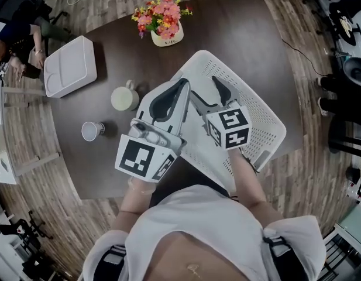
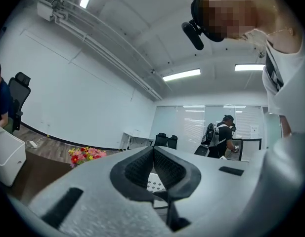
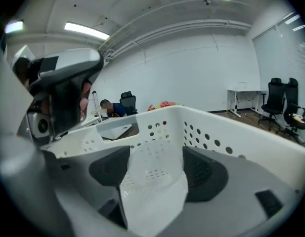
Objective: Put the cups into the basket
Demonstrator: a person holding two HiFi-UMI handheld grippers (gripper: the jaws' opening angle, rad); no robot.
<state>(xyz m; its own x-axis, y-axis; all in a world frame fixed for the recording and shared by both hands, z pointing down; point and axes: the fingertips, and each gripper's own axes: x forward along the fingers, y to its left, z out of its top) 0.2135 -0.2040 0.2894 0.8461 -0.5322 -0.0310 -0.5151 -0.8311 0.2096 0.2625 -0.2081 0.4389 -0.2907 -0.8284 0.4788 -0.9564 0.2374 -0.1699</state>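
A white perforated basket stands on the dark table's right half. My right gripper reaches into it, shut on a clear plastic cup. In the right gripper view the cup sits between the dark pads, with the basket wall close behind it. My left gripper hovers over the basket's left rim, its jaws shut with nothing between them. A cream mug and a small clear cup stand on the table to the left of the basket.
A vase of pink flowers stands at the table's far edge. A white tray lies at the far left corner. A seated person is beyond it. Office chairs and desks ring the room.
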